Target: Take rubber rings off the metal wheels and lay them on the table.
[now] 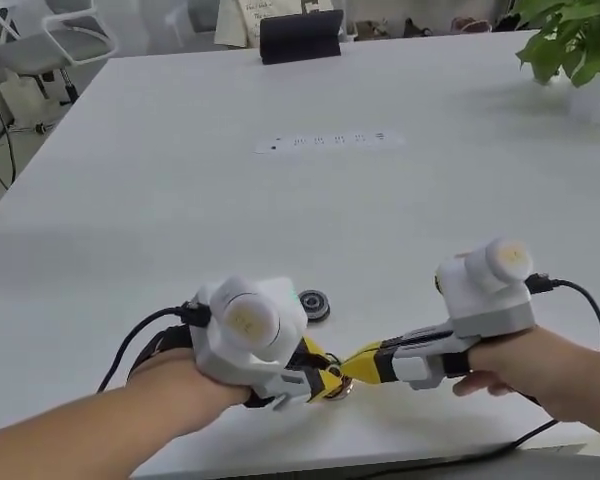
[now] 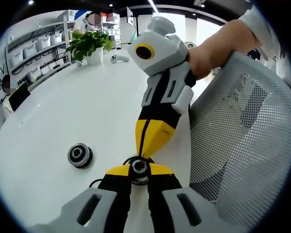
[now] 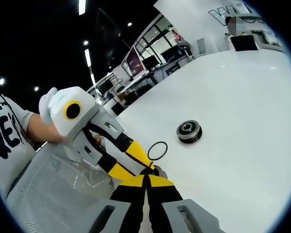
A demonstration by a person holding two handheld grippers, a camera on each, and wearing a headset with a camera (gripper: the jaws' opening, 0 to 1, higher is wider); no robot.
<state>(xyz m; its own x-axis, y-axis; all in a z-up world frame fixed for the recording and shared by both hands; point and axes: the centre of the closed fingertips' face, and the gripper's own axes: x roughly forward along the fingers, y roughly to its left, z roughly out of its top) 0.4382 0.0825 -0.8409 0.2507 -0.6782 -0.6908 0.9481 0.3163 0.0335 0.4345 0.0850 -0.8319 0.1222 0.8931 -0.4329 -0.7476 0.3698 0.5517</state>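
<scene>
Bright, even light from ceiling strips above the counter leaves only faint shadows on it; both gripper views bulge at the edges.

Head view down; gripper views opposed, close, sharing held wheel.

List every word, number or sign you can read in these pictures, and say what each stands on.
"QE": big black letters on the person's white T-shirt, cut off at the edge.
Dark lettering on the white back wall: starts like "W", otherwise too warped to read.
Small marks on the white socket strip in the white table: too small to read.
Pale sheet of paper at the far table edge: blurred.
</scene>
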